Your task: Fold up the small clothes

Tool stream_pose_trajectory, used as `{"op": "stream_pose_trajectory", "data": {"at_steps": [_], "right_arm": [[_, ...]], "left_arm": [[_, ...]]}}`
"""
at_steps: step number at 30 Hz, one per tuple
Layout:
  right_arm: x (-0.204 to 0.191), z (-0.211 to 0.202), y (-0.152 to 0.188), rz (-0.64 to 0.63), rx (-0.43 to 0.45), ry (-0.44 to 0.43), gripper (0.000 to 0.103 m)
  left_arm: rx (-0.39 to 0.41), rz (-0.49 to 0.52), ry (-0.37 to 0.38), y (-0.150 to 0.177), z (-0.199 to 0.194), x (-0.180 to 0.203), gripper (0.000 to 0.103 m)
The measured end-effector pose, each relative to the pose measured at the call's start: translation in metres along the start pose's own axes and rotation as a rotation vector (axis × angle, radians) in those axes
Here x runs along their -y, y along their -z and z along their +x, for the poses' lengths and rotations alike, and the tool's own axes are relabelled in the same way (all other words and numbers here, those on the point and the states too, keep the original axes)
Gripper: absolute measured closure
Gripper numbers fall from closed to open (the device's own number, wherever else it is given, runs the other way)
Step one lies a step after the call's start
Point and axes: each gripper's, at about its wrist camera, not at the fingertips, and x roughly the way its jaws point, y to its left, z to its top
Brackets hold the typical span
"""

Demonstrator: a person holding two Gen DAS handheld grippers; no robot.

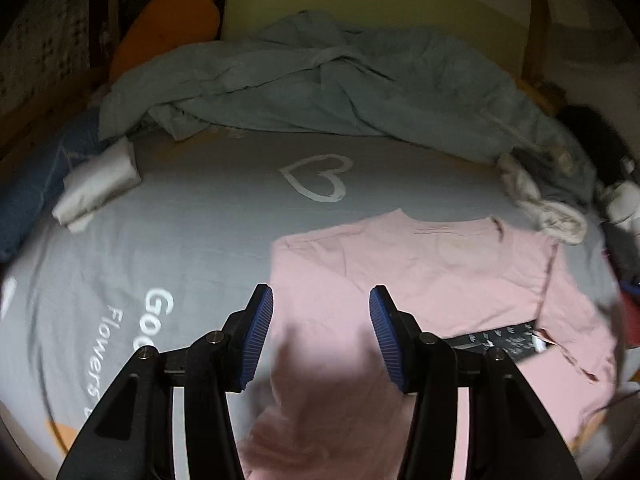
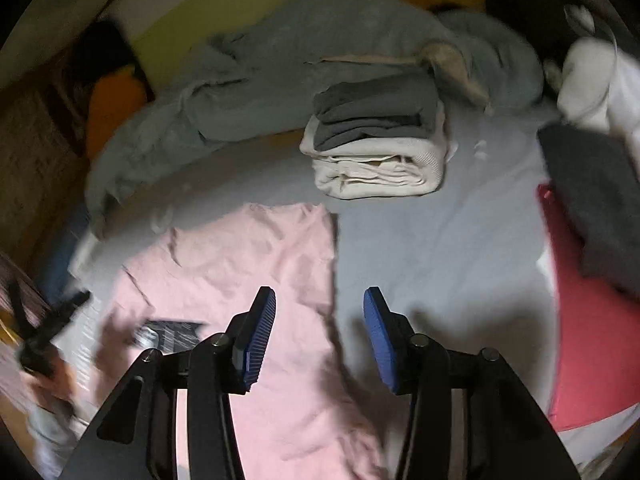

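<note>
A pink T-shirt (image 1: 420,272) lies spread on the grey bed sheet (image 1: 200,208), neck towards the far side. One side is folded in over it, and a black printed patch (image 1: 500,340) shows beneath. My left gripper (image 1: 321,296) hovers open above the shirt's near left part, with nothing between its blue pads. In the right wrist view the same shirt (image 2: 248,256) lies at the left. My right gripper (image 2: 320,294) hangs open over the shirt's straight right edge and holds nothing. A blurred black shape (image 2: 48,336) in a hand at the far left looks like the left gripper.
A stack of folded grey and cream clothes (image 2: 380,140) sits behind the shirt. A folded white piece (image 1: 100,184) lies at the far left. A rumpled grey-green duvet (image 1: 320,80) runs along the back. Loose garments (image 1: 540,204) and a red item (image 2: 592,340) lie at the right.
</note>
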Motion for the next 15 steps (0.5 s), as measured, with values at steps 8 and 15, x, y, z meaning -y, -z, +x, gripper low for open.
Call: {"op": "stream_pose_trajectory", "data": {"at_steps": [8, 15], "right_arm": [[0.001, -0.015, 0.084, -0.113, 0.040, 0.108, 0.056], [-0.030, 0.010, 0.018, -0.150, 0.043, 0.113, 0.056]], "left_arm": [[-0.020, 0.062, -0.019, 0.075, -0.016, -0.001, 0.054], [-0.008, 0.069, 0.013, 0.009, 0.010, -0.001, 0.053]]}}
